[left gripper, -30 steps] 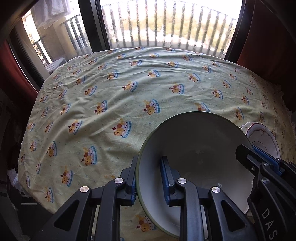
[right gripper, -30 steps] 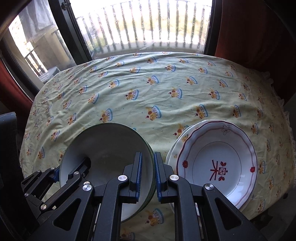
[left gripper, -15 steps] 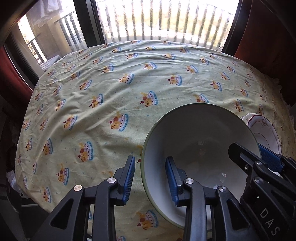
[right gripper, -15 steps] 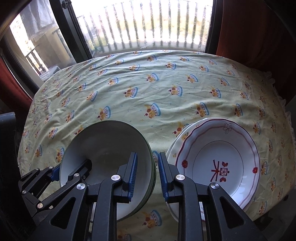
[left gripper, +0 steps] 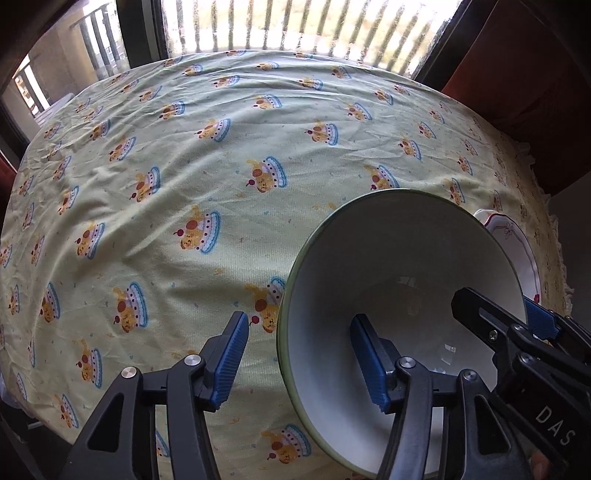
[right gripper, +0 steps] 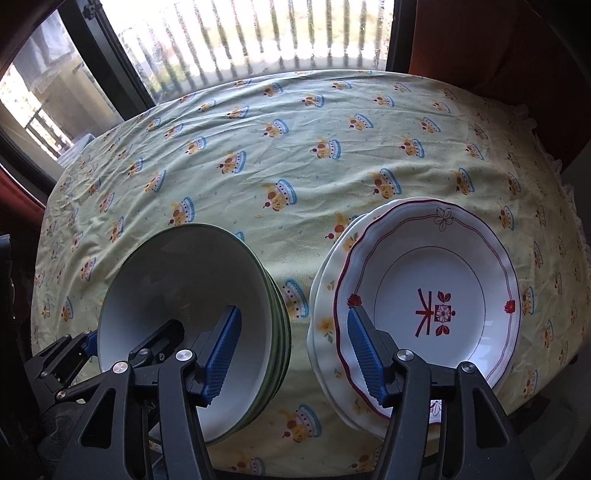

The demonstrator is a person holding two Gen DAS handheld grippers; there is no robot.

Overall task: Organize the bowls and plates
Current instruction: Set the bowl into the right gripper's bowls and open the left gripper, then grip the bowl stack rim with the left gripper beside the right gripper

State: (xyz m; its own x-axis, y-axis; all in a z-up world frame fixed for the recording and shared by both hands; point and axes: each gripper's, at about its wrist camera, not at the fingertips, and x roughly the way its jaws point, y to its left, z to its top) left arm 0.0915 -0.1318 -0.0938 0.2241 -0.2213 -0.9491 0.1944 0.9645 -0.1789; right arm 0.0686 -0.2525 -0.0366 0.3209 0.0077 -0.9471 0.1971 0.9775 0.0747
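Observation:
A stack of white bowls with green rims (right gripper: 192,295) sits at the table's near edge; the top bowl fills the right of the left wrist view (left gripper: 402,280). To its right lies a stack of white plates (right gripper: 432,295), the top one red-trimmed, its edge visible in the left wrist view (left gripper: 517,243). My left gripper (left gripper: 299,362) is open, its jaws astride the bowl's left rim without touching it. My right gripper (right gripper: 291,354) is open, one finger over the bowls' right rim, the other over the plates' left rim.
The table carries a pale yellow cloth (left gripper: 221,155) printed with cakes. A window with railings (right gripper: 295,33) runs along the far side. A dark red chair back (left gripper: 535,74) stands at the far right.
Both grippers have opened wide and let go of the top bowl's rim, which they pinched a second ago. The bowl now rests on the stack.

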